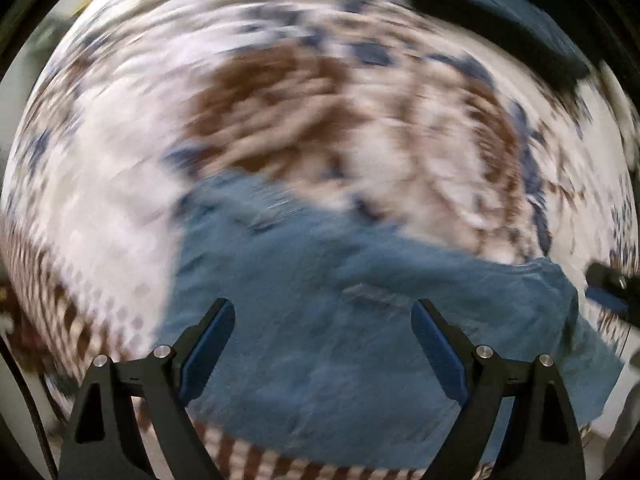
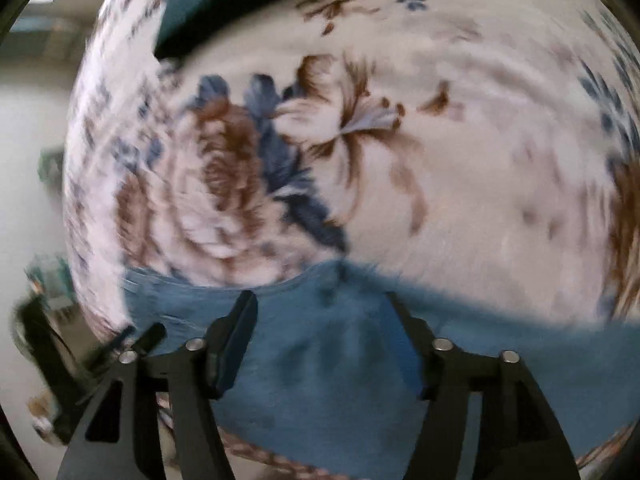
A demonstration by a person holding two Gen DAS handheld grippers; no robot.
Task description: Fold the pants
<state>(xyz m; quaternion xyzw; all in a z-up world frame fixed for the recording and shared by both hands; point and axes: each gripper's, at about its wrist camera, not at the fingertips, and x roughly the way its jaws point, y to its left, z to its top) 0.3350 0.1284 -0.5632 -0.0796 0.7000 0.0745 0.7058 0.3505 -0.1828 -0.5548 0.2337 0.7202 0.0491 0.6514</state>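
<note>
Left wrist view, blurred w/ motion: left gripper [image 1: 322, 312] sits at the bottom of frame, its two black fingers w/ blue pads [image 1: 208, 348] spread wide apart, nothing between them. Directly beneath and just beyond lie the blue pants [image 1: 320, 320], spread flat on a floral blanket [image 1: 120, 160], white w/ brown and navy flowers. The denim fills the lower middle of the view and runs off toward the right. At the far right edge, the tip of the right gripper [image 1: 612, 288] pokes in, just beside the pants' right edge. Farthest away, top right, a dark blue item [image 1: 500, 12] rests on the blanket; too blurred to identify.

Right wrist view, also blurred: right gripper [image 2: 320, 312] has its fingers held wide apart, gripping nothing. Pants [image 2: 320, 380] lie under and between the fingers, stretching right along the bottom. Beyond them the blanket [image 2: 460, 200] shows a large flower print. Dark item [image 2: 192, 12] sits at the far top left.
</note>
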